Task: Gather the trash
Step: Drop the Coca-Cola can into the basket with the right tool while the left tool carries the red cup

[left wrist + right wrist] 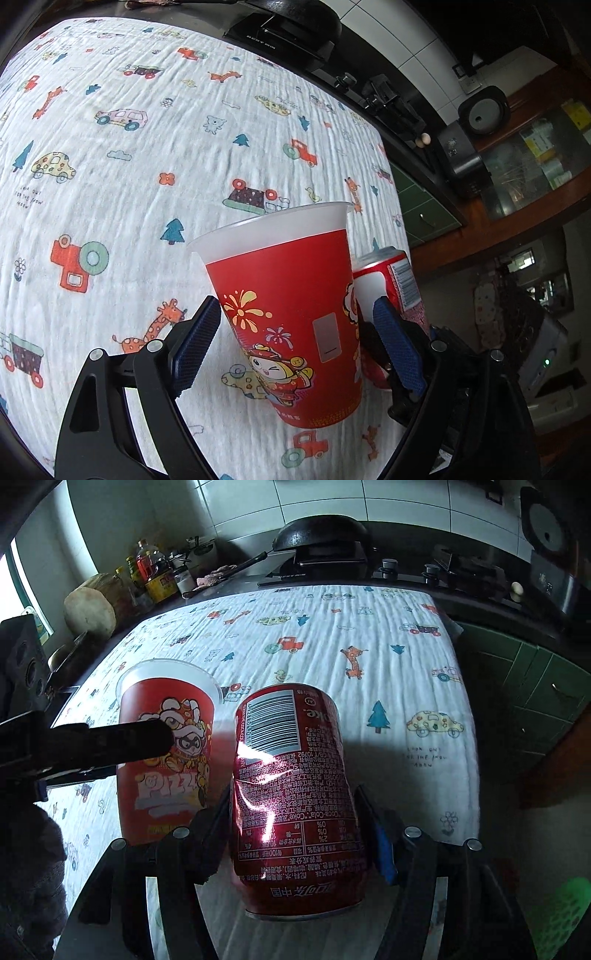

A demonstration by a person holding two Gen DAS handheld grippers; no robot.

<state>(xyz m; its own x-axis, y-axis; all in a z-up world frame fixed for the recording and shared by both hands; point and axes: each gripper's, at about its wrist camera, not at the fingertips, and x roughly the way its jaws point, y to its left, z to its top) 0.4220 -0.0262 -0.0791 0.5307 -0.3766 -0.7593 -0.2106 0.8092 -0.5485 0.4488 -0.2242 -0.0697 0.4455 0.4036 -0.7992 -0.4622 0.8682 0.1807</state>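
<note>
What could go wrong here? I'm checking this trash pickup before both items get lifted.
The left tongs sit wide around the red cup, pads apart from its wall; lifting before closing could tip it. The cup stands right beside the Coke can, so either may knock the other. The can, dented and upside down in the right tongs, may slip or dribble onto the patterned cloth.

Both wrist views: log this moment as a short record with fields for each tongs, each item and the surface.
left tongs: fingers either side of the red cup, grip unclear
right tongs: closed on the red can
cup: upright, open top
can: dented, label upside down, beside the cup
surface: cloth printed with cars and trees
background: black pan, bottles
</note>
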